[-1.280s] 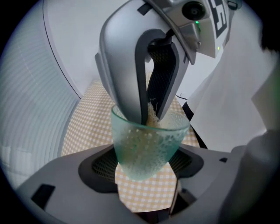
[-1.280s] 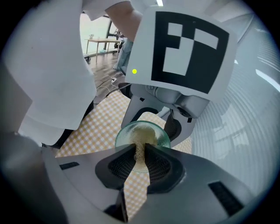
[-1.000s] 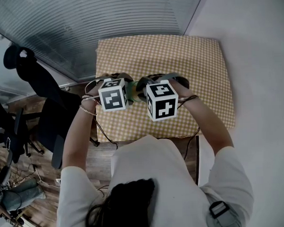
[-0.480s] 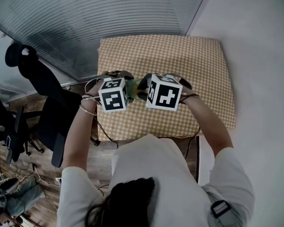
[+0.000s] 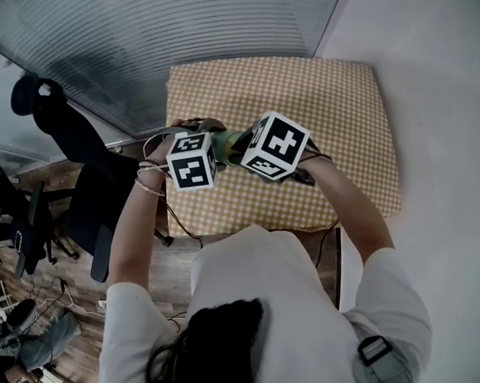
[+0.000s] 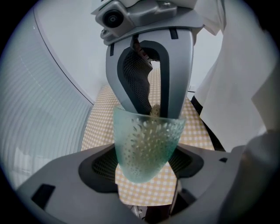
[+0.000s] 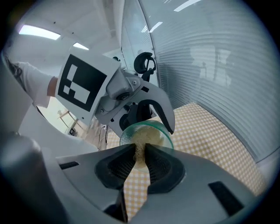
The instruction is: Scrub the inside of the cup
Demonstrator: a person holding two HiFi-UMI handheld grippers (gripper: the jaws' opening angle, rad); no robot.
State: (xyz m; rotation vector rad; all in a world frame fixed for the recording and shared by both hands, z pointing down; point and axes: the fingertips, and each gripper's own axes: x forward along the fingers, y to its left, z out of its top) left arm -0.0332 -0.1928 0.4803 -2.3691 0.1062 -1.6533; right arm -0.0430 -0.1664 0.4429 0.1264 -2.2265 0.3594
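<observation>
The left tongs (image 6: 146,170) grip the green dimpled cup (image 6: 146,135) by its lower wall, above the checked surface (image 5: 315,90). The right tongs (image 7: 140,154) stand narrow, closed on a yellowish scrubbing pad (image 7: 141,142) that reaches into the cup's mouth. If the pad is pressed or twisted too hard, the tapered cup may turn or slide out of the left tongs and fall, and the pad, pinched only at one end, may pull free inside the cup

No readable text; square markers on left tool cube (image 5: 191,160), right tool cube (image 5: 275,145).
</observation>
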